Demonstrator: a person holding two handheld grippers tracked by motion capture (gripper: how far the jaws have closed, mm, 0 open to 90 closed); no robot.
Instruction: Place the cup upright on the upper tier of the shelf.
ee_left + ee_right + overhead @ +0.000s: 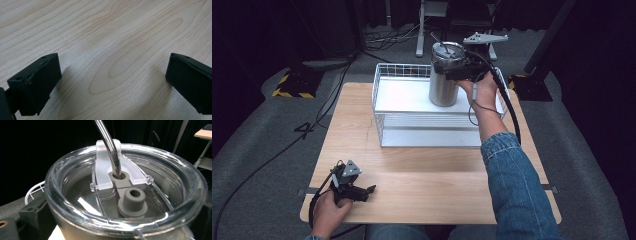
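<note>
While right fingers [460,71] clamp tumbler [445,82], left fingers [368,191] gape over wooden table [427,185]; dark room.

High view overhead; gripper views close-up.

silver tumbler [444,82], white wire basket [384,107], seemingly pale wood-grain table [422,185].

A blue denim sleeve [517,185] covers the right forearm; both black grippers trail black cables and carry grey three-cornered plates.
</note>
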